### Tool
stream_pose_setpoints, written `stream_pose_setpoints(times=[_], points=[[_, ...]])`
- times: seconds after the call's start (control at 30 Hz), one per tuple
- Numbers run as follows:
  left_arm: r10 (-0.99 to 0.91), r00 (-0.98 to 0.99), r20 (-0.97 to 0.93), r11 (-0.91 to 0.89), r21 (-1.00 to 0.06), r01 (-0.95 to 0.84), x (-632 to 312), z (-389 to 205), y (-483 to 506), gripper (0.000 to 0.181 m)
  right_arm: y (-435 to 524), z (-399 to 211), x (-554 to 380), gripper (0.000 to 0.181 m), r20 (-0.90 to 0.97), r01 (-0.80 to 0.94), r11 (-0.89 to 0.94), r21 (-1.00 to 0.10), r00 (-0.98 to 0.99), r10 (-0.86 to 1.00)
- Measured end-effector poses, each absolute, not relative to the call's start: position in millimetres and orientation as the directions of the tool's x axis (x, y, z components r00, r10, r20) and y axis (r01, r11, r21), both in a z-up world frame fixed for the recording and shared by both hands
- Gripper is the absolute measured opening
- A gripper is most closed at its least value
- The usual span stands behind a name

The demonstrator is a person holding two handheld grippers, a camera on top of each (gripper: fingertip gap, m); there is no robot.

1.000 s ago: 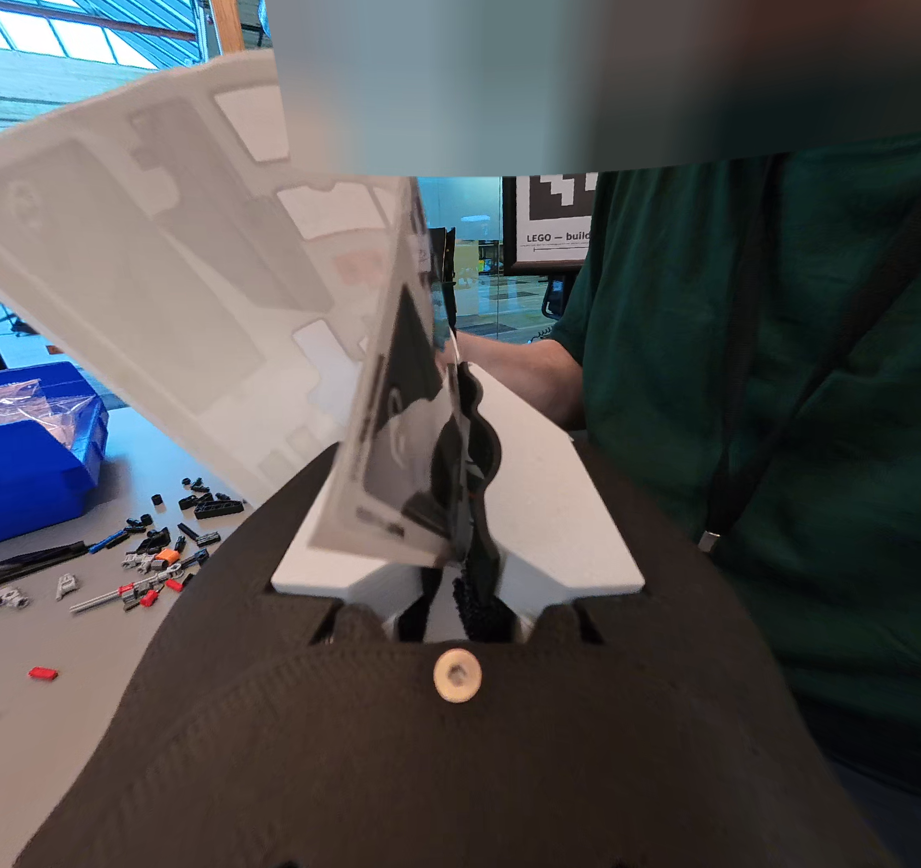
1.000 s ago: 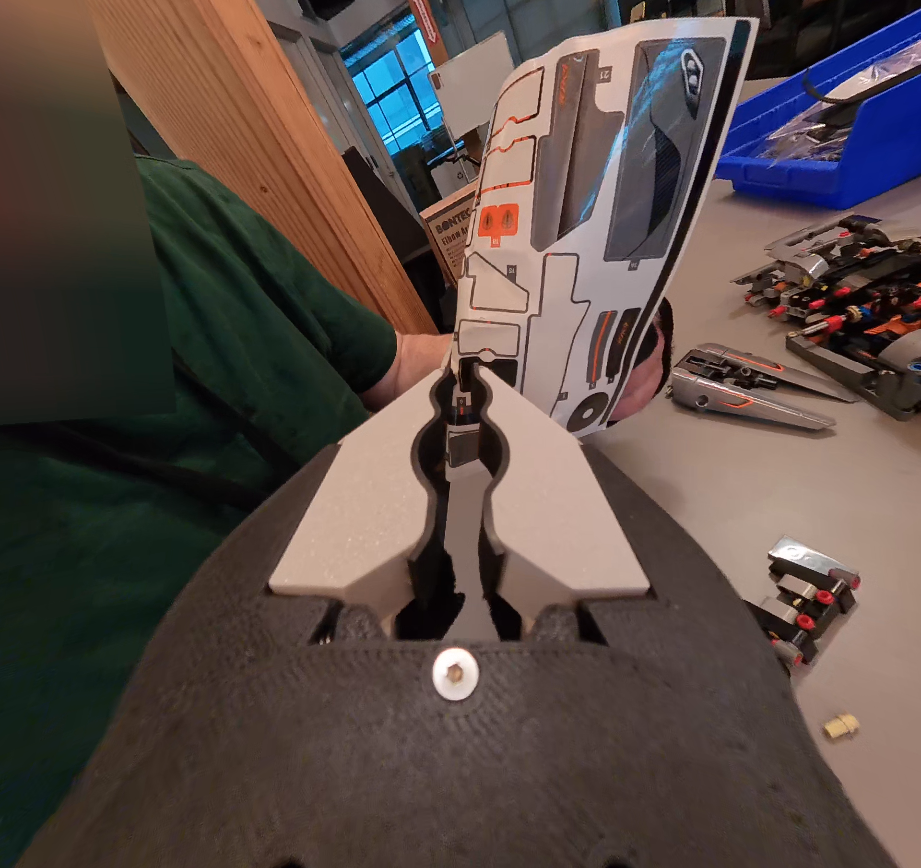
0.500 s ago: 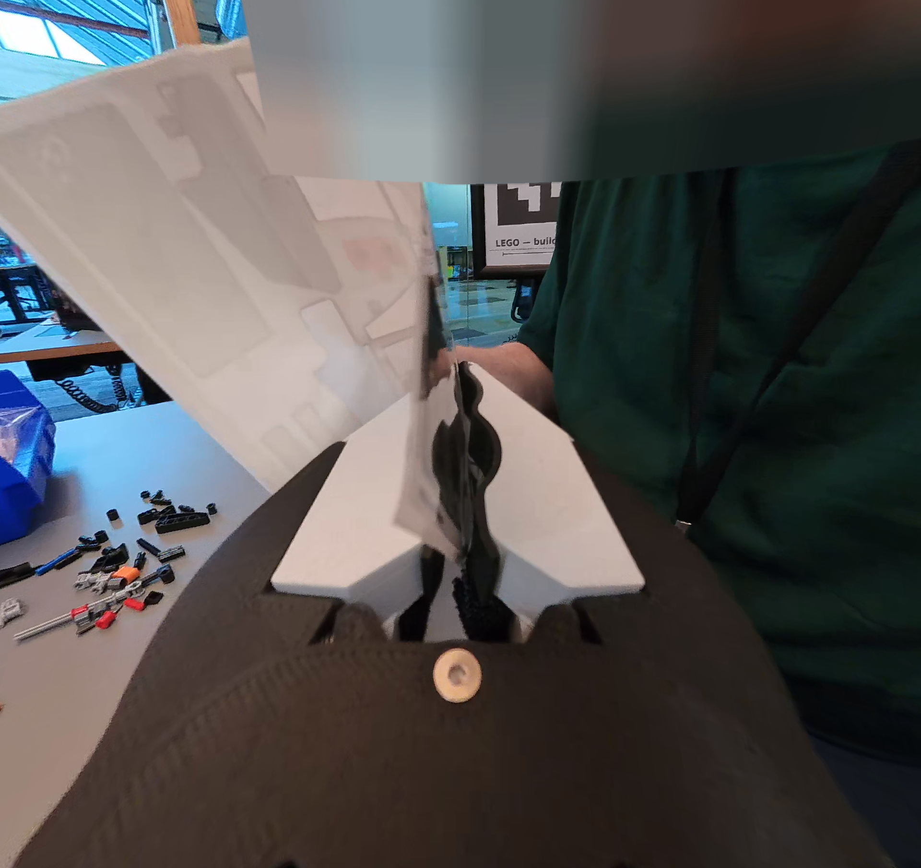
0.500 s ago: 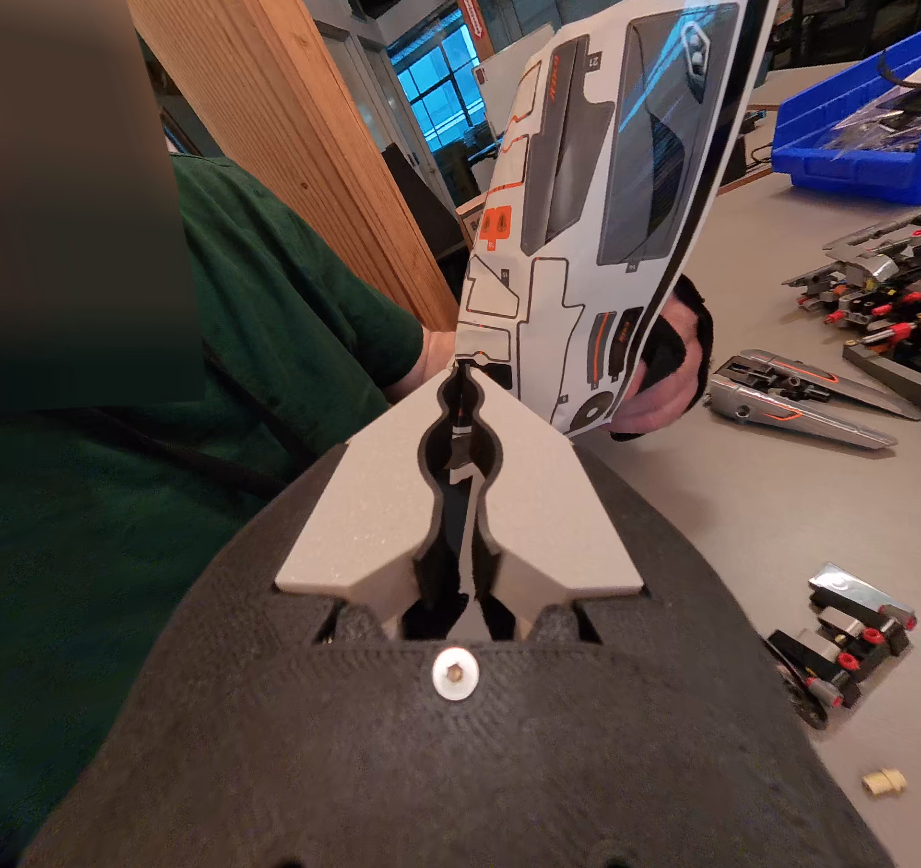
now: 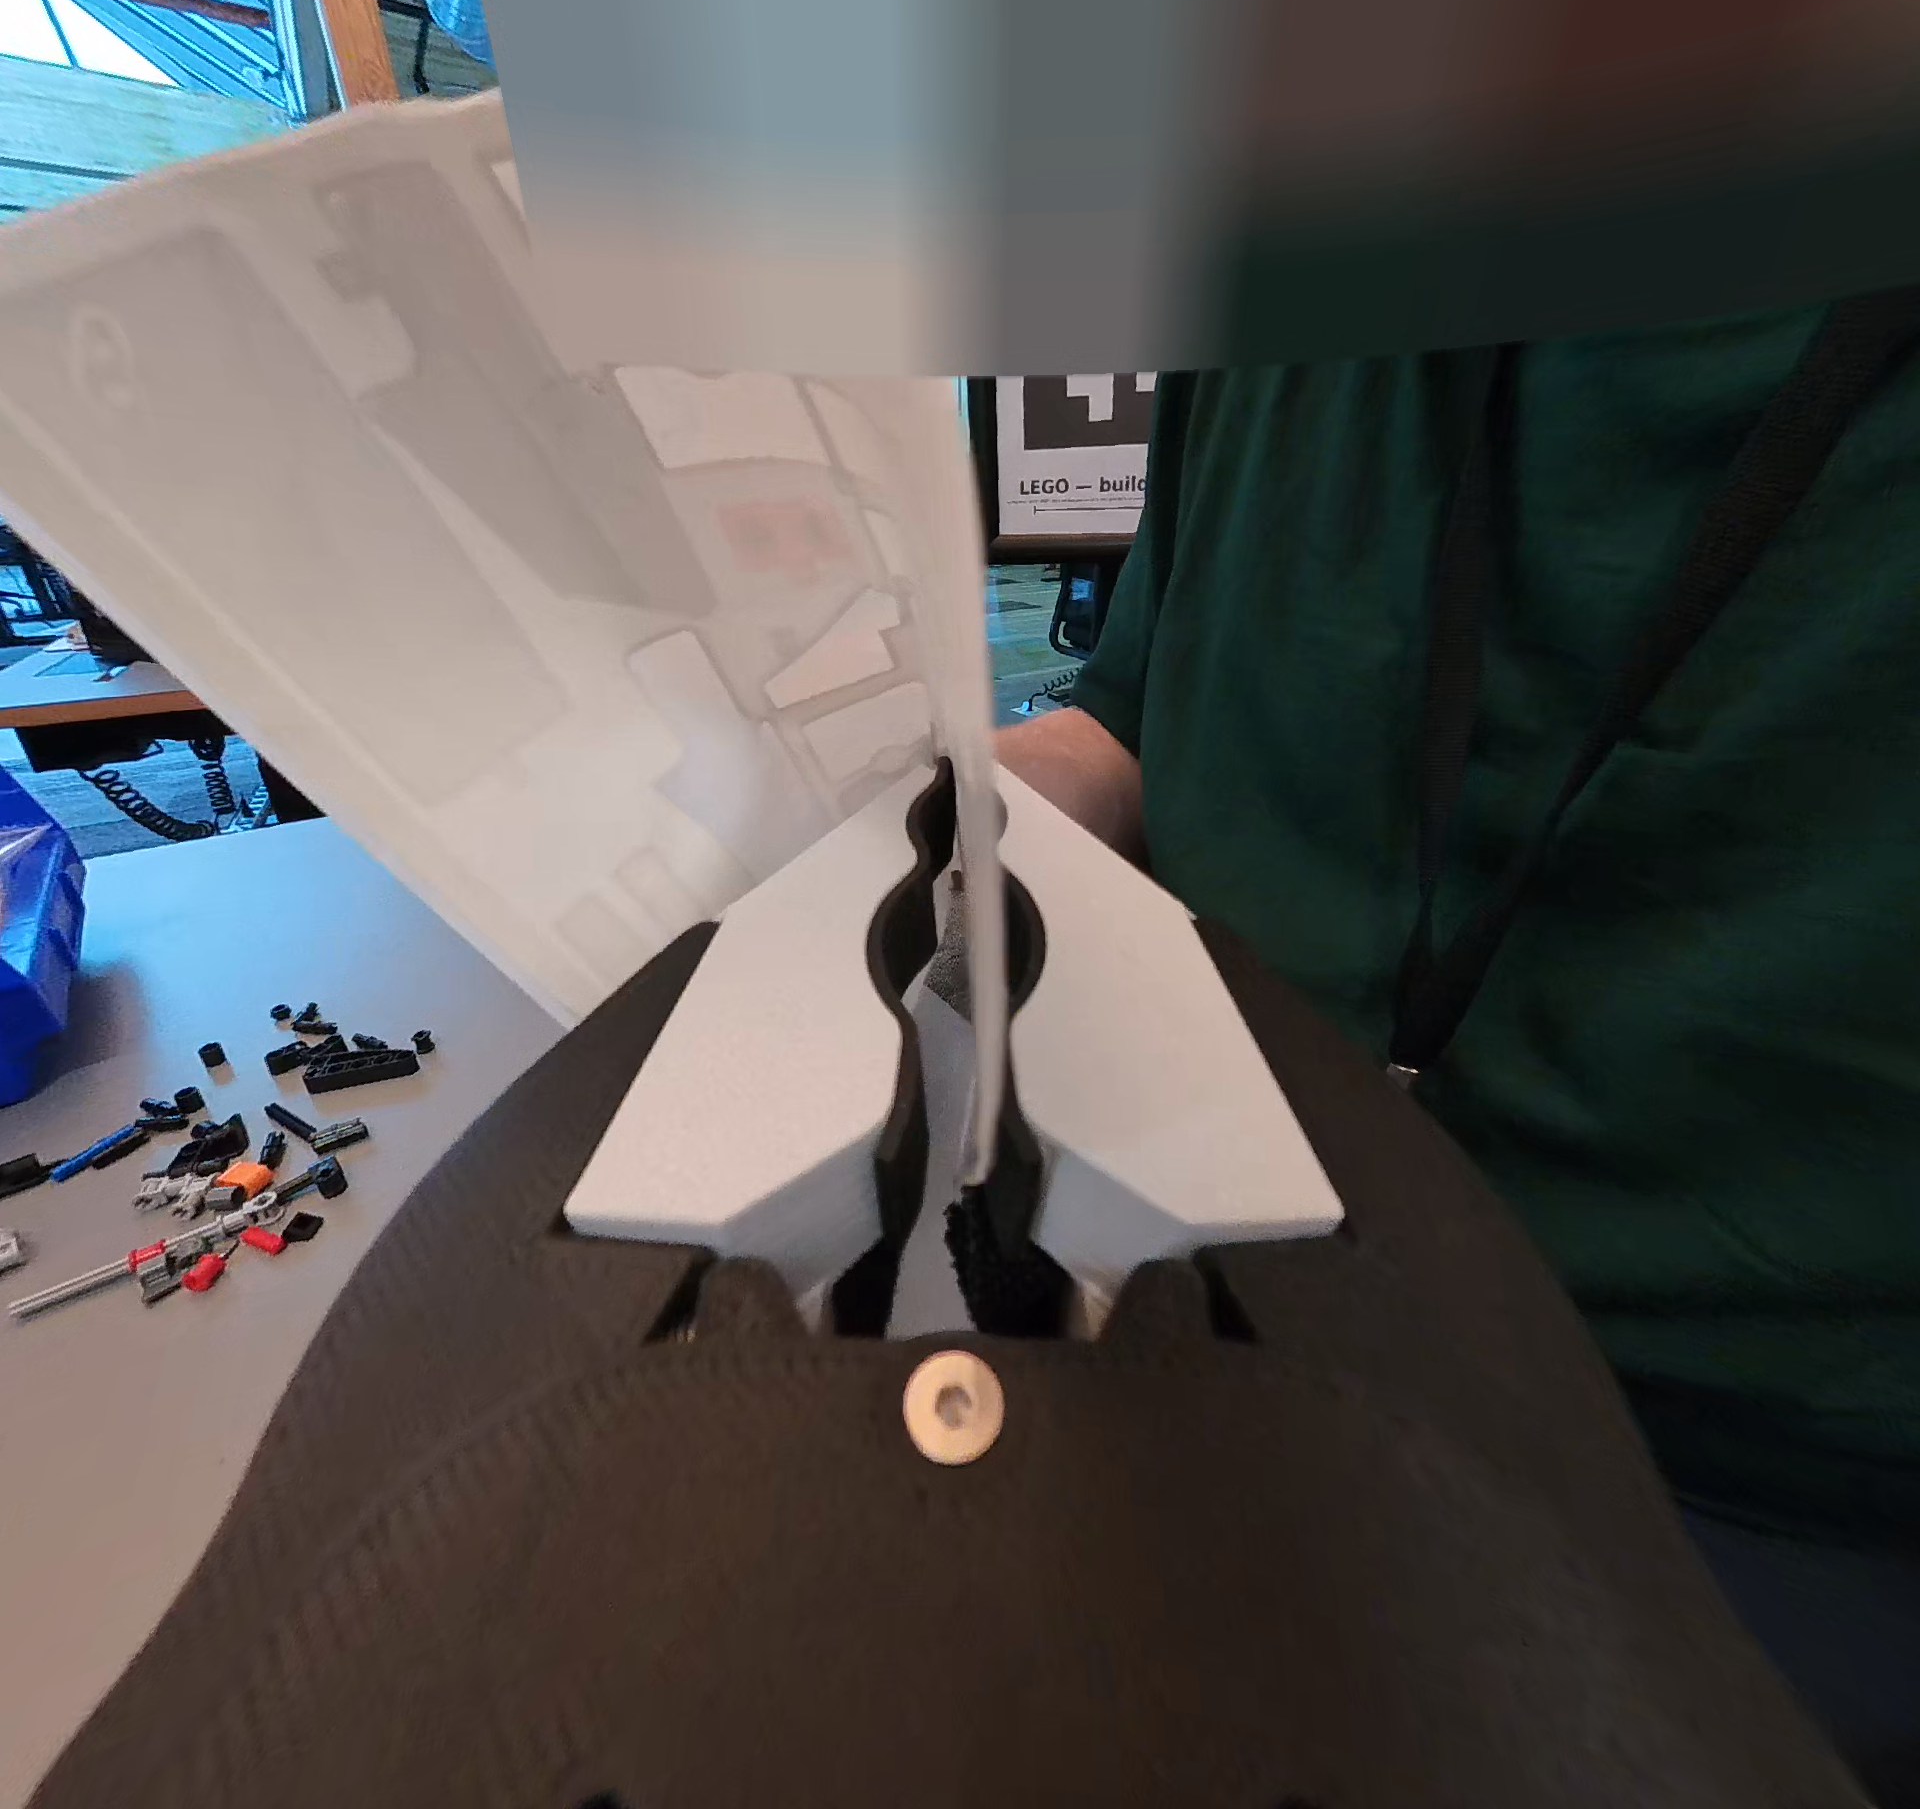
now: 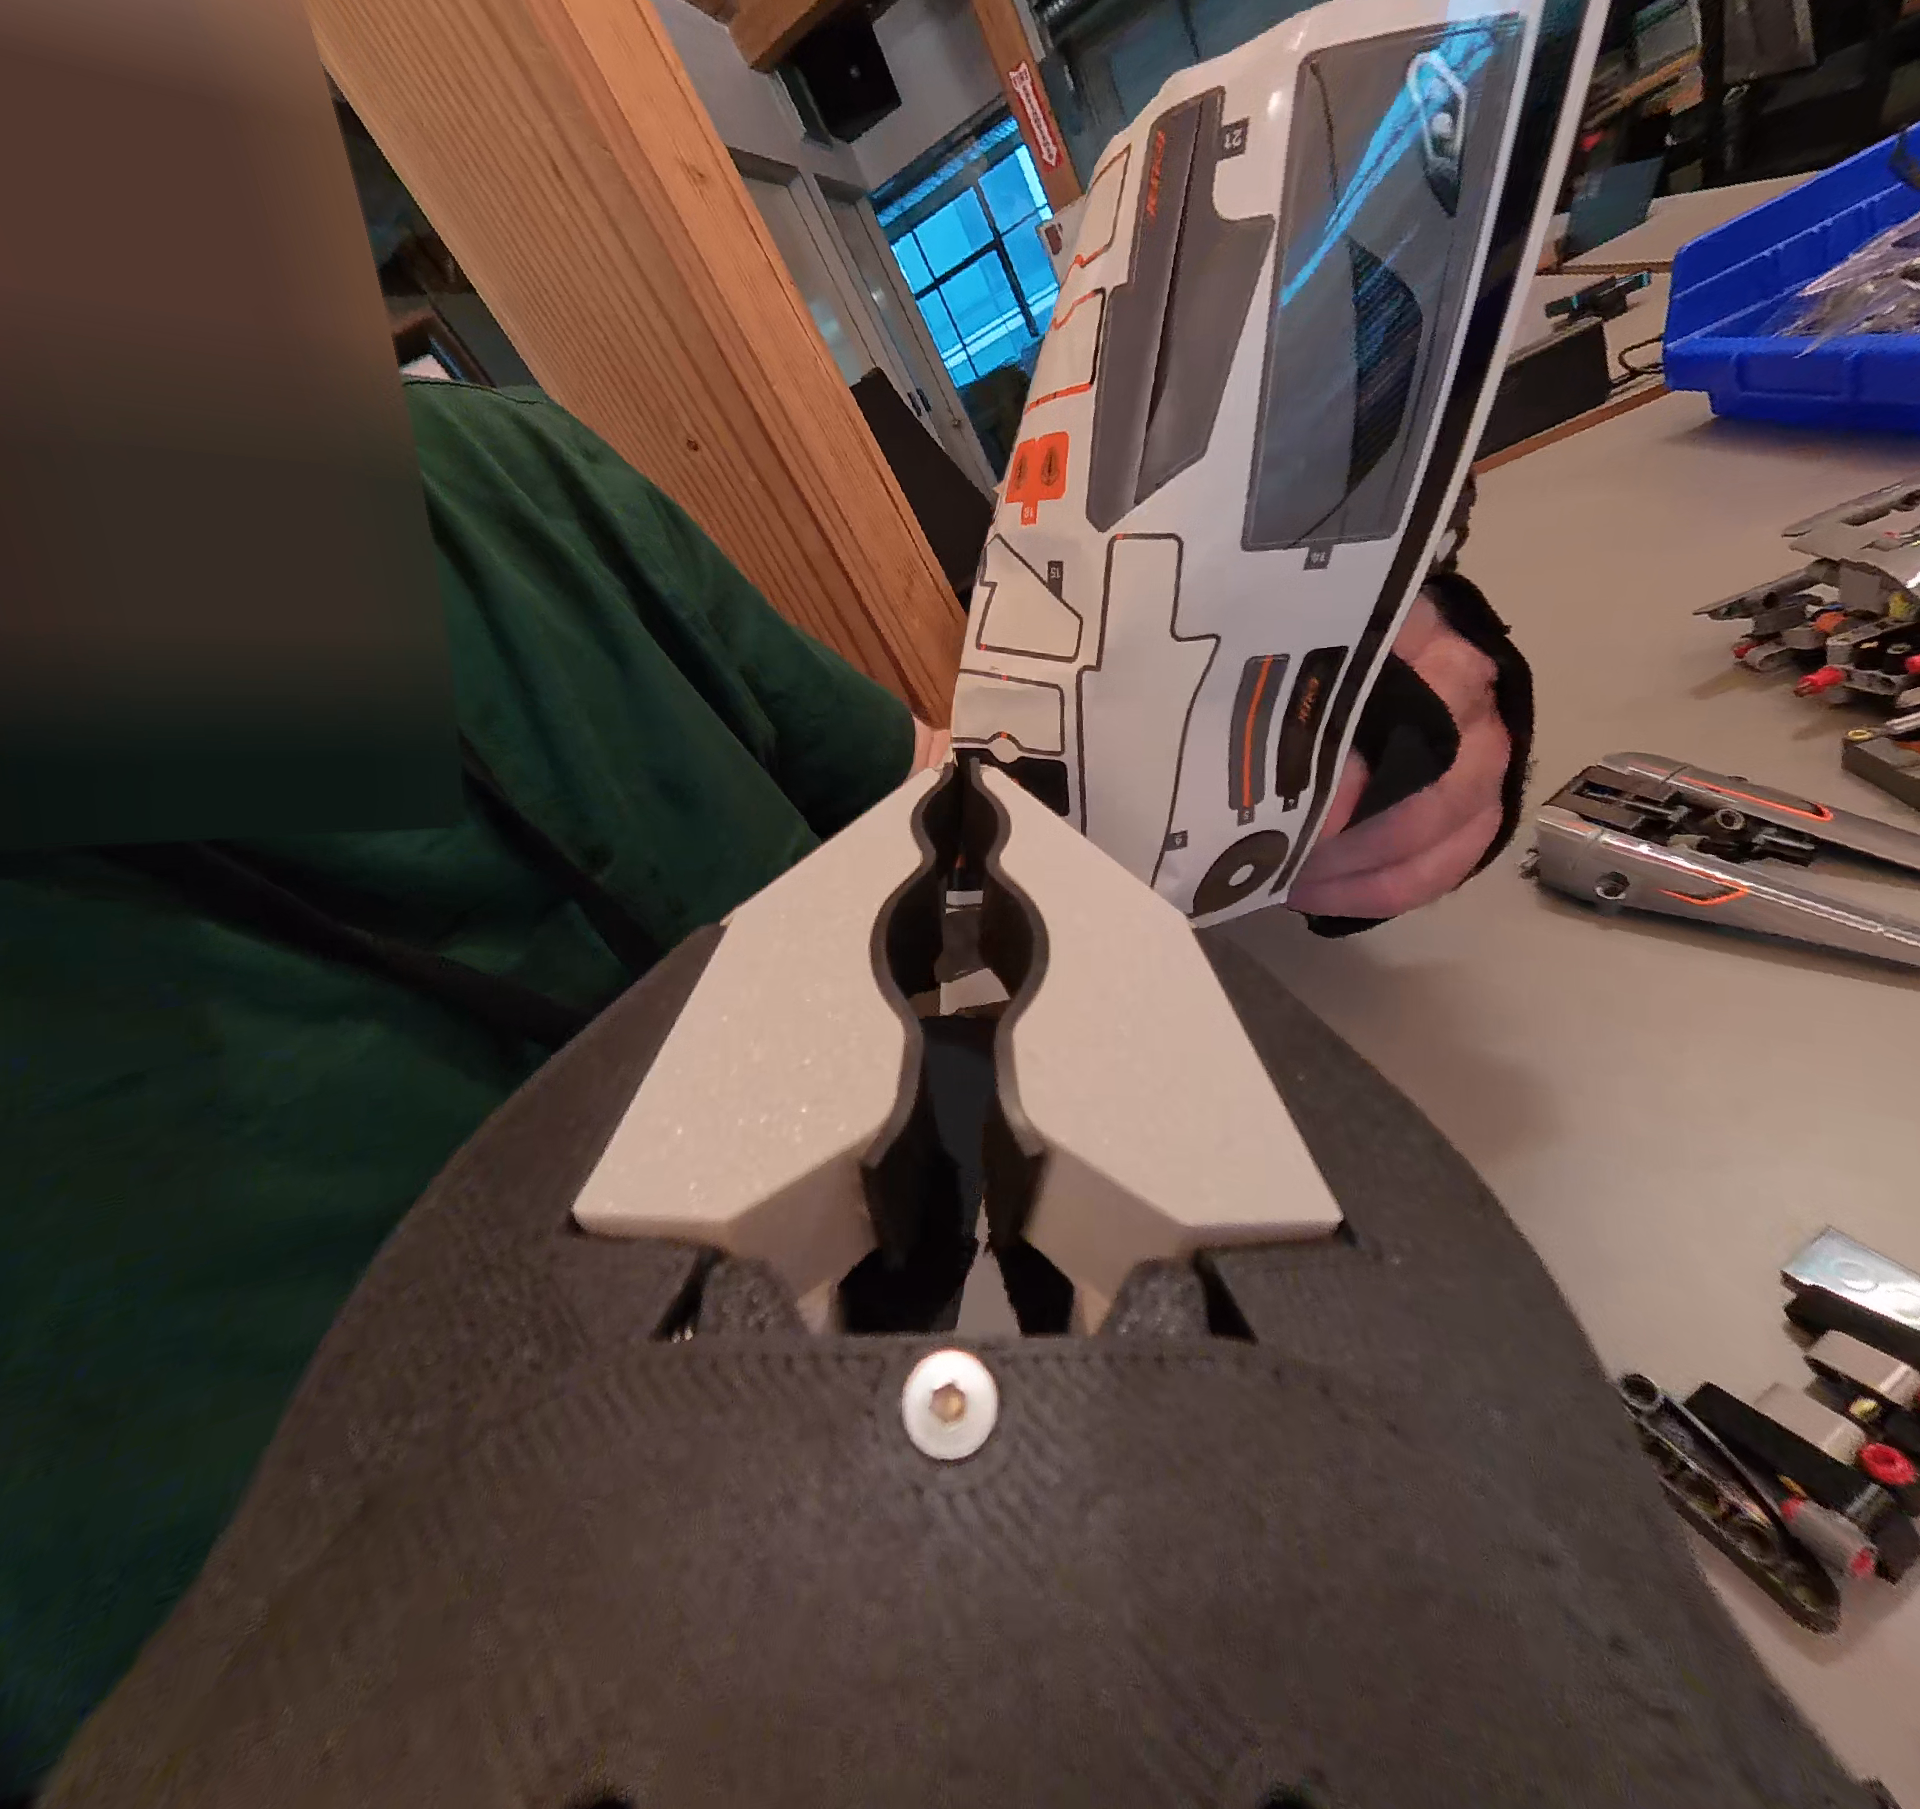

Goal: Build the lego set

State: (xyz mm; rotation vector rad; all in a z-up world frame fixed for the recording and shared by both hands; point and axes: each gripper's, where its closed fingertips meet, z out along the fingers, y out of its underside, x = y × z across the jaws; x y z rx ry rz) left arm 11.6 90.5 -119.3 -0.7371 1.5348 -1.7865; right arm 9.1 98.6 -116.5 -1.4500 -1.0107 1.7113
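A sticker sheet (image 6: 1247,460) is held up in the air, its printed side with grey, black and orange stickers facing the right wrist view. My right gripper (image 6: 961,772) is shut on the sheet's lower left corner. In the left wrist view the sheet's white back (image 5: 416,564) rises up and to the left. My left gripper (image 5: 961,783) is shut on the sheet's edge, which runs edge-on between the fingers. A gloved hand (image 6: 1434,772) shows behind the sheet's lower right.
Small loose lego parts (image 5: 208,1167) lie on the grey table (image 5: 260,928). A silver car panel (image 6: 1714,855), a partly built car (image 6: 1839,616) and a small subassembly (image 6: 1818,1447) lie at the right. A blue bin (image 6: 1797,325) stands behind. A person in a green shirt (image 5: 1558,824) is close by.
The sheet has swung so that its lower edge now runs edge-on through the left jaws. The left view has turned right, the blue bin sliding off left. Both grippers stay shut.
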Motion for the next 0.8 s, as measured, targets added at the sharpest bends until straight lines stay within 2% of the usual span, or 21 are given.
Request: stream_pose_setpoints(times=[0.1, 0.23, 0.57, 0.8], points=[[-0.774, -0.633, -0.007, -0.087, -0.989, 0.117, 10, -120, 89, 0.000, 102, -107, 18, 0.000, -0.493, -0.077, -0.517, -0.852, -0.213, 0.844], [-0.776, -0.630, -0.001, -0.093, -0.989, 0.116, 10, -120, 91, 0.000, 101, -116, 15, 0.000, -0.499, -0.037, -0.514, -0.857, -0.182, 0.847], [-0.783, -0.622, 0.018, -0.092, -0.992, 0.087, 16, -126, 91, 0.000, 102, -125, 12, 0.002, -0.383, 0.059, -0.384, -0.921, 0.025, 0.923], [-0.771, -0.637, 0.008, -0.081, -0.993, 0.086, 16, -127, 87, 0.000, 98, -123, 11, 0.000, -0.435, 0.042, -0.433, -0.901, -0.057, 0.899]])
